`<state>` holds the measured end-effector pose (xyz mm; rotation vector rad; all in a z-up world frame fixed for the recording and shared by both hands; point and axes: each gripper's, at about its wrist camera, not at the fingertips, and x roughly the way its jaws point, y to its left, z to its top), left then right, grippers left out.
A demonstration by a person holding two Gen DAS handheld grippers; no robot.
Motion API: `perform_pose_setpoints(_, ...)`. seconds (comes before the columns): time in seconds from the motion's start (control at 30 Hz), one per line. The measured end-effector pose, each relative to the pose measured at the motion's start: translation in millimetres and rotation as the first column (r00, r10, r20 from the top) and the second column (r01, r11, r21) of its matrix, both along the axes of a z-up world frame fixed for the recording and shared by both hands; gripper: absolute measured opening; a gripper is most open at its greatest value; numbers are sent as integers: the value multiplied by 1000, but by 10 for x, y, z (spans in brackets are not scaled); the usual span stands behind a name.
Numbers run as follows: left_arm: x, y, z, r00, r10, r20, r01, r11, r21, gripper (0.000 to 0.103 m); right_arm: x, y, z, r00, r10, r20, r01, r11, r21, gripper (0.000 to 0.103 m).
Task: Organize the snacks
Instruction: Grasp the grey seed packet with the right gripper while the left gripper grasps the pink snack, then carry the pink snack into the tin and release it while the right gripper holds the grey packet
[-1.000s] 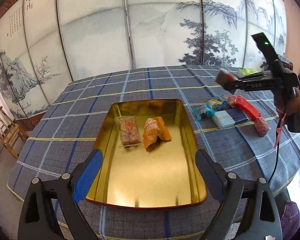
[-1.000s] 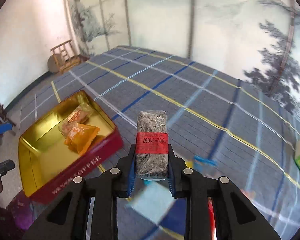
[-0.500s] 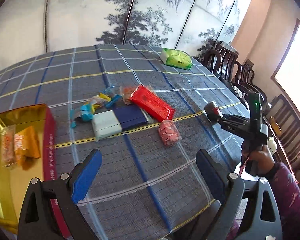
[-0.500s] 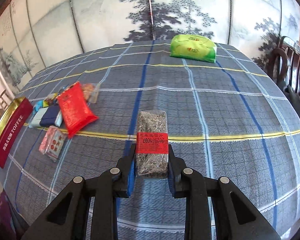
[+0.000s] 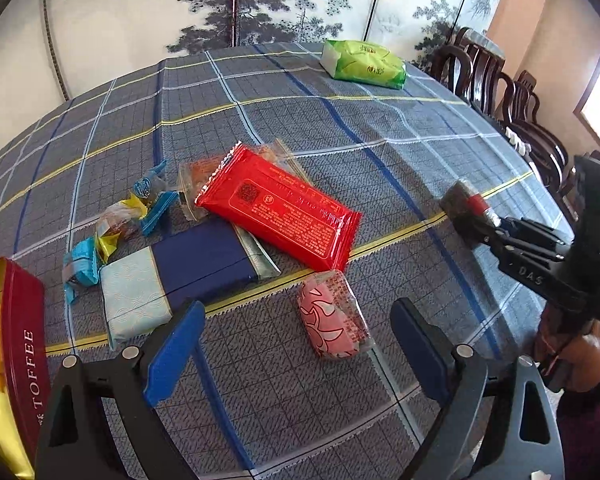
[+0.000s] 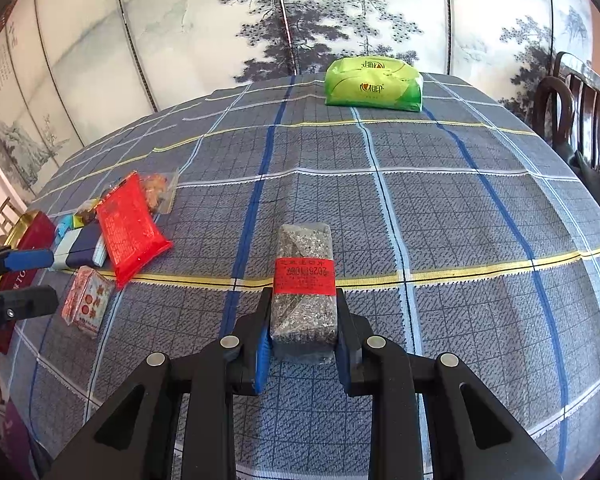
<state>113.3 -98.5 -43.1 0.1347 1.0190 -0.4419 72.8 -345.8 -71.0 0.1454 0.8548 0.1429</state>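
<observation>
My right gripper (image 6: 302,334) is shut on a grey speckled snack bar (image 6: 304,280) with a red band, held low over the plaid tablecloth; it also shows in the left wrist view (image 5: 466,208). My left gripper (image 5: 296,344) is open and empty, just above a pink wrapped snack (image 5: 332,330). A red packet (image 5: 278,208), a blue and white packet (image 5: 180,276) and several small candies (image 5: 116,224) lie ahead of it. The gold toffee tin (image 5: 20,344) sits at the left edge with an orange snack inside.
A green tissue pack (image 6: 374,84) lies at the table's far side. Dark wooden chairs (image 5: 504,92) stand to the right. A painted folding screen (image 6: 300,12) backs the table. The snack pile (image 6: 128,224) is to the right gripper's left.
The left gripper has swung right from over the tin to the snack pile. The right gripper has carried the bar away from the tin to the table's right side and lowered it.
</observation>
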Motion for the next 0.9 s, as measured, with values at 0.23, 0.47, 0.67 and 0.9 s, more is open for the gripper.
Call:
perform_pose_setpoints(0.23,92,-143,-190,999,-23,-22,24,998,55,58,7,-46,-9,1000,-3,-6,3,999,37,27)
perform_pose_setpoints(0.47,60,-39,-196,999,-18,-34,19,999,47,20,15,-28,-13,1000,-10,-8,10,1000,22,27)
perform_pose_setpoints(0.67,-277,274,75,998,38,48,-39,999,30,20,12,-23,-16,1000,-21,-9,21,1000,9,27)
perform_pose_setpoints(0.9,-595,599,278,990,96,99,-100,994,34,20,26,44,-9,998,-61,-23,61,998,-26,28)
